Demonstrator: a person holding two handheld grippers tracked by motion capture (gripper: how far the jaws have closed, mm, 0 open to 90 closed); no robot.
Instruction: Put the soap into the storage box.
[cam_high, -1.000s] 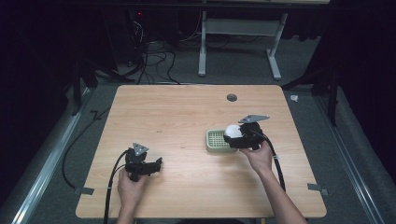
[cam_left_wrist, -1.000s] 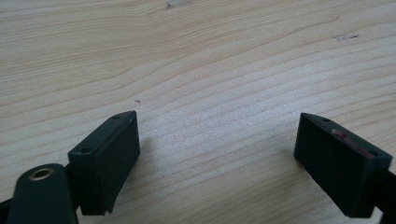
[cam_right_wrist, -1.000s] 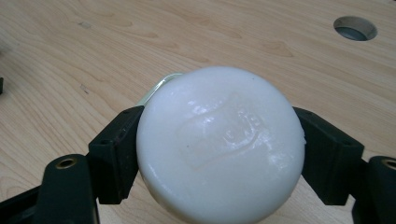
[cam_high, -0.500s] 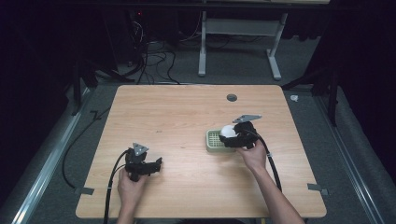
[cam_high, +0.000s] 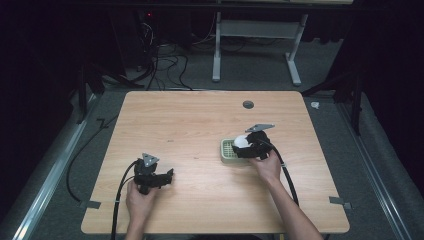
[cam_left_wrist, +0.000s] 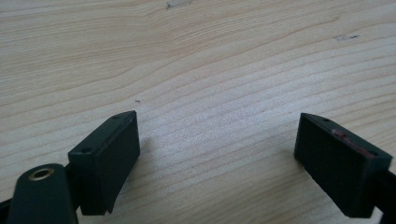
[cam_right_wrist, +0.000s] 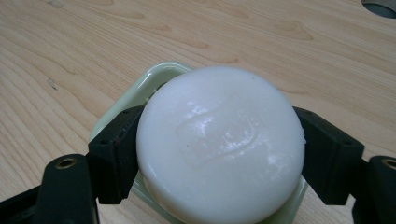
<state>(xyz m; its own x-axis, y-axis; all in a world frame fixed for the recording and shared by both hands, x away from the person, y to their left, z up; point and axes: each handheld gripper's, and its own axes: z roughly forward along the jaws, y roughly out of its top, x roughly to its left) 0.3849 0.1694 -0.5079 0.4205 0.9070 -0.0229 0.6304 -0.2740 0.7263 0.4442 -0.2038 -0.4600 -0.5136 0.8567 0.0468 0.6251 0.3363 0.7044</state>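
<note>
Gleaming white round soap (cam_right_wrist: 219, 144), embossed, pinched by right gripper (cam_right_wrist: 219, 154) above pale-green dish (cam_right_wrist: 140, 88); left gripper (cam_left_wrist: 217, 158) wide.

Light wood-grain rectangular table (cam_high: 190, 115), round grey cable grommet (cam_high: 248, 104) near far edge. Grey carpet floor (cam_high: 250, 75) around it. White metal desk frame (cam_high: 255, 45) behind, tangle of black cables (cam_high: 165, 62) on the floor. Surroundings dark, black curtains; light falls from overhead onto the table.

Wood table (cam_high: 200, 120); green soap dish (cam_high: 227, 150) on it.
</note>
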